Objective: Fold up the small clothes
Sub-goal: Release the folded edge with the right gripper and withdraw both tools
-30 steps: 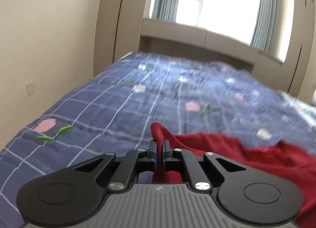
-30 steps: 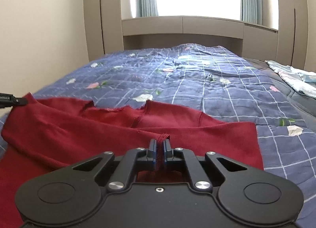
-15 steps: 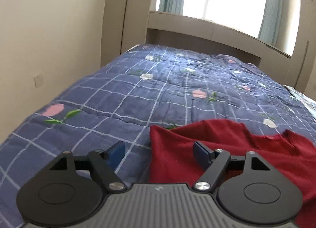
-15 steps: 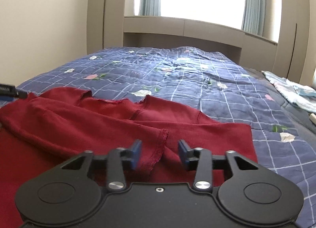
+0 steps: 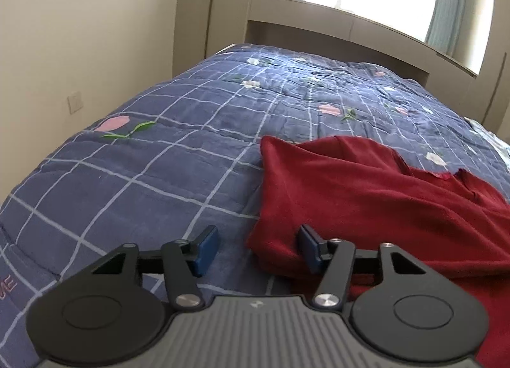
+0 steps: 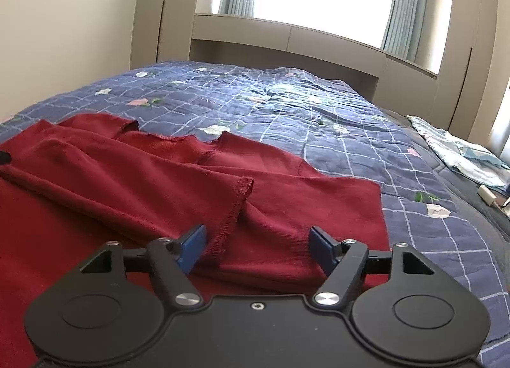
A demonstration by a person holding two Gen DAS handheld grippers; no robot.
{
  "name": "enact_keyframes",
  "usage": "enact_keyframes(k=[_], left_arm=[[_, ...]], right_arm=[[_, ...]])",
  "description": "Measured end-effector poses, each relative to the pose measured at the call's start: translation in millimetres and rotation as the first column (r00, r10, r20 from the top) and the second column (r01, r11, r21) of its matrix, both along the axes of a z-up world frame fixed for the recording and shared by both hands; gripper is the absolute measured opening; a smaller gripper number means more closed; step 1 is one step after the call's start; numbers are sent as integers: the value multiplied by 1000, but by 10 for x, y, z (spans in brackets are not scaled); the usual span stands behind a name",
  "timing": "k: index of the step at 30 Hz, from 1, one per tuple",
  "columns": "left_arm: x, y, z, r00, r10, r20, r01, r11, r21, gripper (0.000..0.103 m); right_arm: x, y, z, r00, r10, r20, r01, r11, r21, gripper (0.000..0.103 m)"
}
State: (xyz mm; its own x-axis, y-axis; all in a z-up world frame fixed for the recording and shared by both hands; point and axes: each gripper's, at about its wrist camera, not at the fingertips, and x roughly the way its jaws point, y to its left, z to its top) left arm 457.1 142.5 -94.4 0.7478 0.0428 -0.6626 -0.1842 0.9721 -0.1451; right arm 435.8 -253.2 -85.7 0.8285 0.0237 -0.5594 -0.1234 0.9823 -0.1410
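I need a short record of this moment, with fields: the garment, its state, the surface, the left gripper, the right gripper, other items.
garment: red garment
state: lying on the bed, a sleeve folded across the body
surface: blue checked quilt with flower print
left gripper: open, at the garment's left edge, holding nothing
right gripper: open, over the sleeve's cuff, holding nothing
other items: light patterned cloth at the bed's right side

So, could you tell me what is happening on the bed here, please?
A person is folding a red garment on the blue checked quilt with a hand-held tool in each hand. Both the left tool and the right tool are open and hold nothing. The garment lies partly folded, one hemmed edge laid across it.
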Motion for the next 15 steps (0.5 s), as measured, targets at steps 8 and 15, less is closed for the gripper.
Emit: enact_keyframes(k=[8, 15], left_arm=[[-460, -91, 364, 999, -10, 42, 8, 999, 52, 102], [-1175, -359, 713, 991, -100, 88, 86, 985, 148, 103]], right_arm=[[-545, -145, 363, 997, 36, 68, -37, 999, 9, 102], [-1216, -216, 703, 992, 61, 110, -68, 996, 57, 102]])
